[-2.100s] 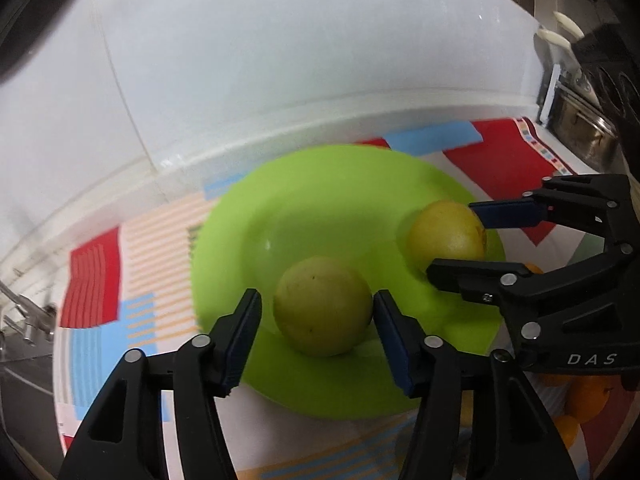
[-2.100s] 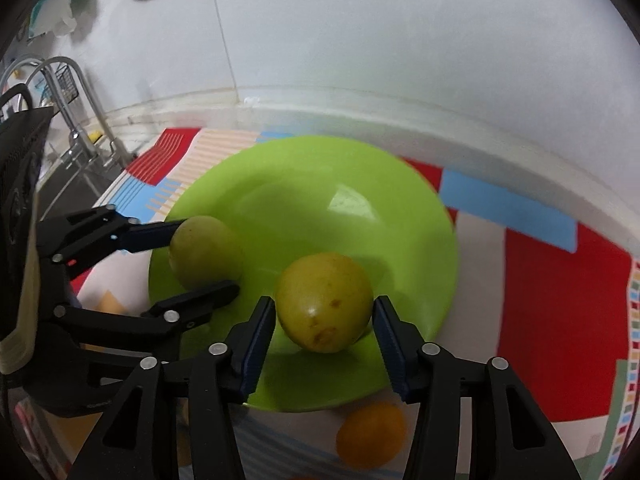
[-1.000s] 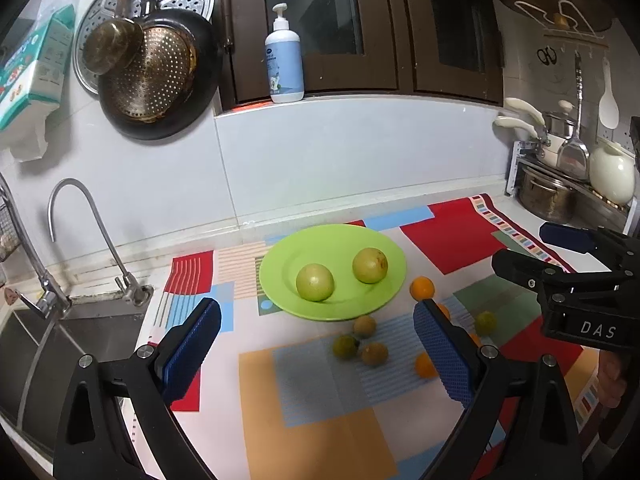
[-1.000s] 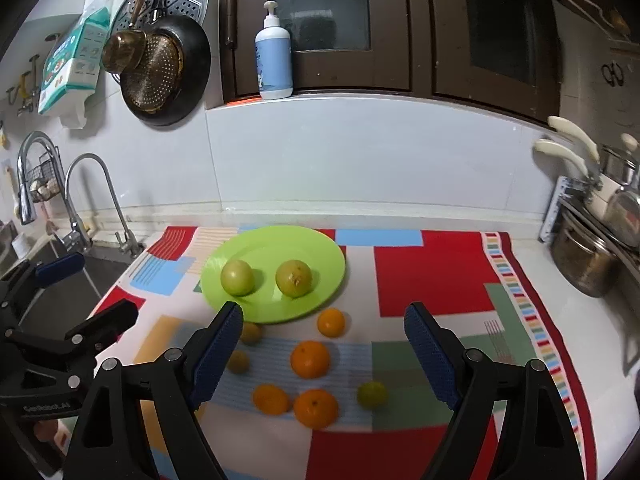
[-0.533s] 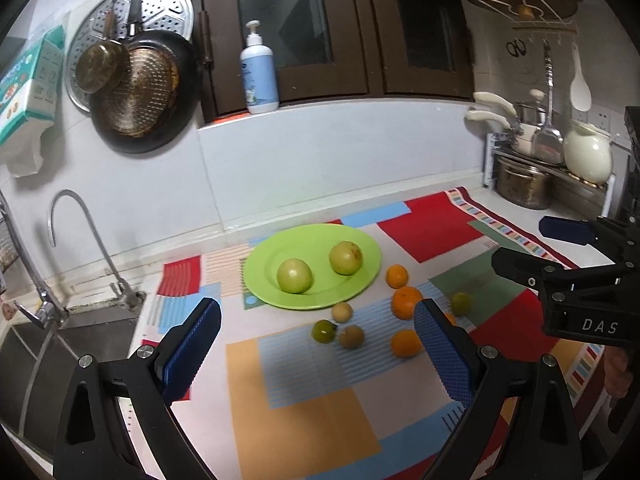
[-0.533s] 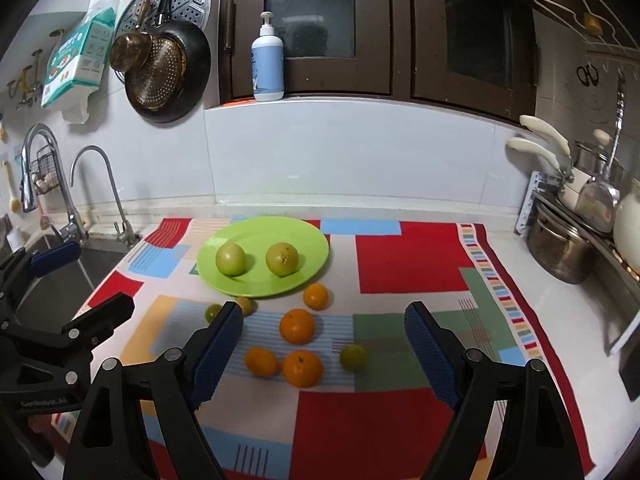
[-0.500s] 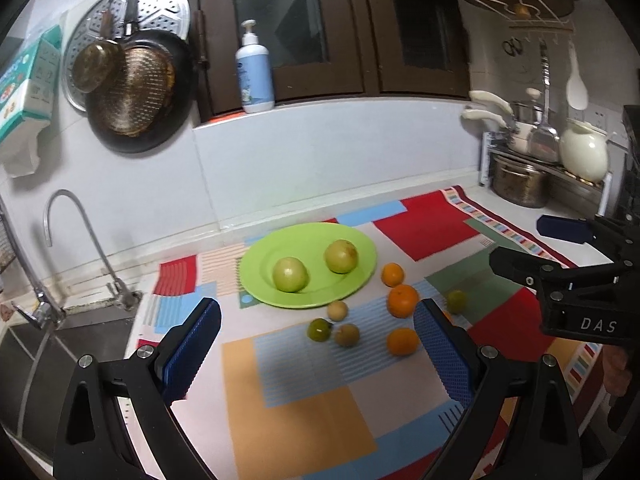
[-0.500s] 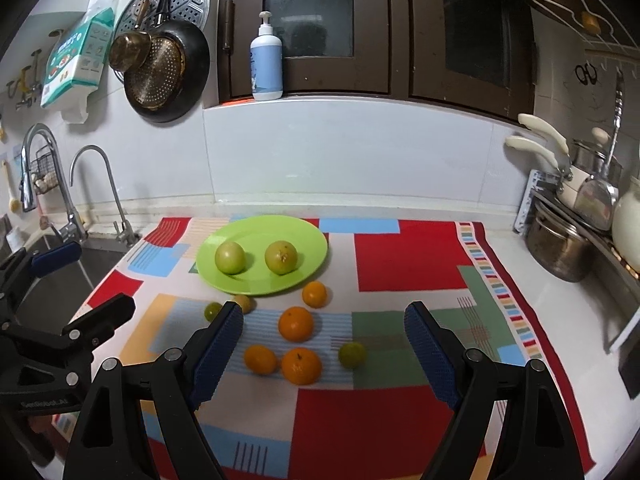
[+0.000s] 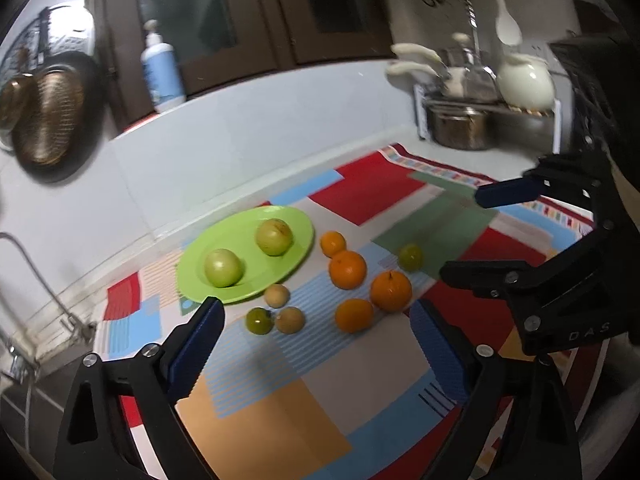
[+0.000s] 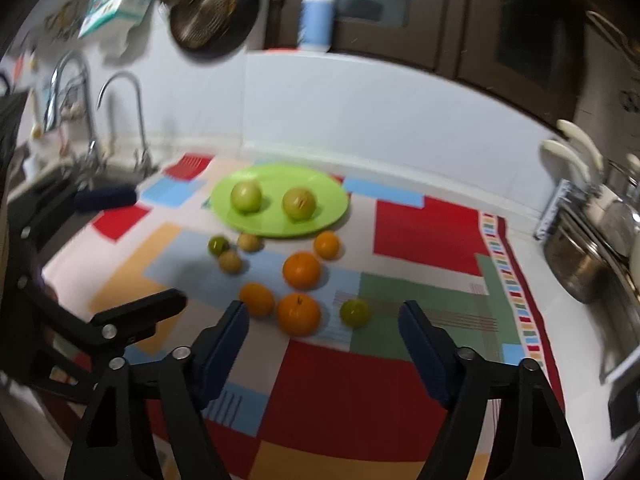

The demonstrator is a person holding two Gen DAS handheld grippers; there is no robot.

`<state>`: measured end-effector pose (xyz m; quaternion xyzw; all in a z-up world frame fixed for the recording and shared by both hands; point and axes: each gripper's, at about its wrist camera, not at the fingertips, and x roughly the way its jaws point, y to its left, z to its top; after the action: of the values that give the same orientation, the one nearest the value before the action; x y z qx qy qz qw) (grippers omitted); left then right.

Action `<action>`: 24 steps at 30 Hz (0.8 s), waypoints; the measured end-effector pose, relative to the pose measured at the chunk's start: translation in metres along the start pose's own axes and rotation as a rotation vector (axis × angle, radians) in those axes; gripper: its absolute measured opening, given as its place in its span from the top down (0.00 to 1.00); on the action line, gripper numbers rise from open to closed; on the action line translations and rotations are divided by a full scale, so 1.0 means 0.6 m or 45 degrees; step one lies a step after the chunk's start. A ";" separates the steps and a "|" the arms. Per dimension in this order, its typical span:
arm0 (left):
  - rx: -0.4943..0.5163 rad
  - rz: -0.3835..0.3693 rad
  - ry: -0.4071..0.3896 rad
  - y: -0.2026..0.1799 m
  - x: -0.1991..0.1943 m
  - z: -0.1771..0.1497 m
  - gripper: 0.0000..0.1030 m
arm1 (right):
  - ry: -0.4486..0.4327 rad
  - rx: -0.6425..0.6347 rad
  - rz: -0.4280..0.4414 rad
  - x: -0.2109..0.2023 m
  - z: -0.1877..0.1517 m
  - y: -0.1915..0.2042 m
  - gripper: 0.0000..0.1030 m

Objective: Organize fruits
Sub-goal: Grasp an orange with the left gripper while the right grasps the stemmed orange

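Note:
A green plate [image 9: 294,222] [image 10: 332,198] holds two large yellow-green fruits [image 9: 222,268] [image 9: 274,236] on a patchwork cloth. In front of it lie several oranges [image 9: 347,269] [image 10: 299,313], two small tan fruits [image 9: 277,295] and two small green ones [image 9: 259,320] [image 10: 354,312]. My left gripper [image 9: 316,344] is open and empty, above the cloth, short of the loose fruits. My right gripper [image 10: 324,344] is open and empty, just short of the nearest oranges; it shows at the right in the left wrist view [image 9: 472,232].
The patchwork cloth [image 10: 420,220] covers the counter. A sink with taps [image 10: 116,120] lies left. A metal pot [image 9: 460,130] and rack with a white kettle [image 9: 524,82] stand at the right. A soap bottle [image 10: 317,16] and pans [image 10: 208,0] are by the wall.
Both grippers have moved forward and lower toward the loose fruits, which now look larger. The views tilted and blurred with the motion. Both stay open; no fruit has moved.

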<state>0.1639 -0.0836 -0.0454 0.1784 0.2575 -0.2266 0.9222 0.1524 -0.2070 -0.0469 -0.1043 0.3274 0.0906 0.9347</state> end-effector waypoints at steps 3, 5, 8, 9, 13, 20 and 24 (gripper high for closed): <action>0.048 -0.065 0.035 -0.004 0.024 -0.004 0.16 | 0.046 -0.064 0.034 0.022 -0.004 0.004 0.32; 0.080 -0.117 0.047 -0.005 0.038 -0.006 0.19 | 0.077 -0.105 0.054 0.041 -0.006 0.007 0.36; 0.127 -0.169 0.077 -0.006 0.060 -0.007 0.23 | 0.116 -0.149 0.095 0.064 -0.010 0.011 0.41; 0.140 -0.185 0.088 -0.005 0.068 -0.007 0.26 | 0.132 -0.164 0.114 0.072 -0.011 0.012 0.42; 0.173 -0.239 0.136 0.002 0.100 -0.010 0.34 | 0.179 -0.220 0.160 0.102 -0.015 0.016 0.46; 0.192 -0.317 0.182 0.010 0.143 -0.011 0.35 | 0.240 -0.256 0.206 0.147 -0.014 0.013 0.49; 0.174 -0.350 0.211 0.013 0.160 -0.012 0.40 | 0.264 -0.263 0.230 0.164 -0.012 0.010 0.54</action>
<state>0.2384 -0.1055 -0.1030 0.2219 0.3386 -0.3521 0.8439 0.2224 -0.1931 -0.1152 -0.1789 0.4191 0.1962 0.8682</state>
